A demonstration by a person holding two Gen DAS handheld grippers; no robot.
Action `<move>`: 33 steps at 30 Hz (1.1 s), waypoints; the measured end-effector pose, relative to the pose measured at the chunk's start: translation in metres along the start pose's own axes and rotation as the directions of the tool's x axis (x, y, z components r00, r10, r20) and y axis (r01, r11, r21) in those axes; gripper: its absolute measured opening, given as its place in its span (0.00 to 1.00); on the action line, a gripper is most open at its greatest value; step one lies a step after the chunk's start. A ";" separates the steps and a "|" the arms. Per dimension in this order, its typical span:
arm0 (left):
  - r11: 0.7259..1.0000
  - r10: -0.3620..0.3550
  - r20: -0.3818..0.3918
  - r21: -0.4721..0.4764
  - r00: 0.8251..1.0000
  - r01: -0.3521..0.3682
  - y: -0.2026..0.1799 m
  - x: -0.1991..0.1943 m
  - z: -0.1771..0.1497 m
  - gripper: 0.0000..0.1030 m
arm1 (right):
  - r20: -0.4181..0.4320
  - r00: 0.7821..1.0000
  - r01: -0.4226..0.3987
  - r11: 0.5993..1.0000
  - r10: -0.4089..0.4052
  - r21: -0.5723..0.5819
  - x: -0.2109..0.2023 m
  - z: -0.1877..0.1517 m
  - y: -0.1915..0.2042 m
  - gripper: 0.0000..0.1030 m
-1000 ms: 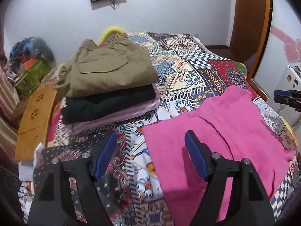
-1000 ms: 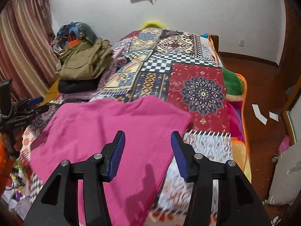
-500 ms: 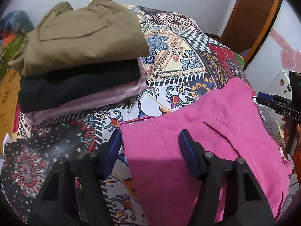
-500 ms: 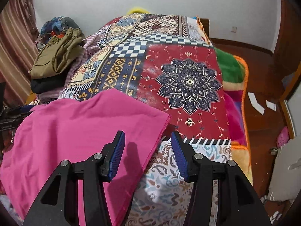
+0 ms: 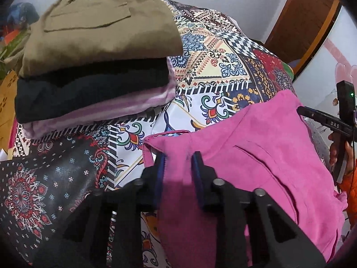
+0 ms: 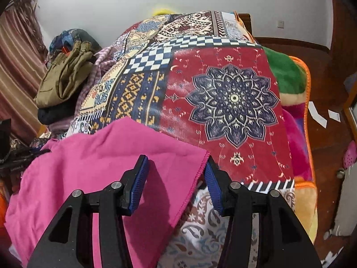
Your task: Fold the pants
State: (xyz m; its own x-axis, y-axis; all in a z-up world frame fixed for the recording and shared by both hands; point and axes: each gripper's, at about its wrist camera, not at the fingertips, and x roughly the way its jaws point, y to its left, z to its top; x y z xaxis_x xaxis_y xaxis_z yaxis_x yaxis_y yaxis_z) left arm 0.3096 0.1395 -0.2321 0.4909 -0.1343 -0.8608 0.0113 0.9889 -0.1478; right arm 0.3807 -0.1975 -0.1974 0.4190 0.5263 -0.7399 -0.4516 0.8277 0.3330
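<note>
The bright pink fabric pants (image 5: 256, 156) lie spread on the bed's patchwork-patterned bedspread (image 6: 223, 102). The left hand-held gripper (image 5: 177, 169) has its blue-padded jaws drawn close together around the pants' near corner, with pink cloth between them; whether they pinch it fully I cannot tell. The rest of the garment runs off to that gripper's right. The right hand-held gripper (image 6: 176, 174) stands wide open astride the pants' stitched edge: its left pad rests over the pink cloth, its right pad just beyond the hem, over the bedspread. Ahead and left of the left hand-held gripper sits a stack of folded clothes (image 5: 96, 67), olive-brown on top, then black, then lilac striped.
</note>
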 end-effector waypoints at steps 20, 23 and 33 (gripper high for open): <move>0.988 0.149 0.133 -0.053 0.980 -0.143 0.011 -0.032 -0.001 0.10 | 0.120 0.989 0.101 0.992 -0.092 -0.069 0.001 0.020 0.028 0.06; 0.989 0.131 0.075 -0.080 0.988 -0.125 0.023 -0.023 -0.002 0.16 | 0.062 0.988 0.148 0.986 -0.143 -0.073 0.010 0.017 0.025 0.07; 0.979 0.198 0.138 -0.067 0.970 -0.191 0.020 -0.065 -0.010 0.39 | 0.026 0.999 0.030 0.991 -0.027 -0.134 -0.036 -0.005 0.049 0.21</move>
State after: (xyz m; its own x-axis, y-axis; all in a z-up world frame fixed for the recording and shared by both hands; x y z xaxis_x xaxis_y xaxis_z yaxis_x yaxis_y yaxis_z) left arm 0.2691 0.1676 -0.1846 0.5991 0.0745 -0.7972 -0.1406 0.9900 -0.0131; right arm 0.3394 -0.1767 -0.1569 0.4512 0.5085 -0.7334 -0.5399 0.8099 0.2293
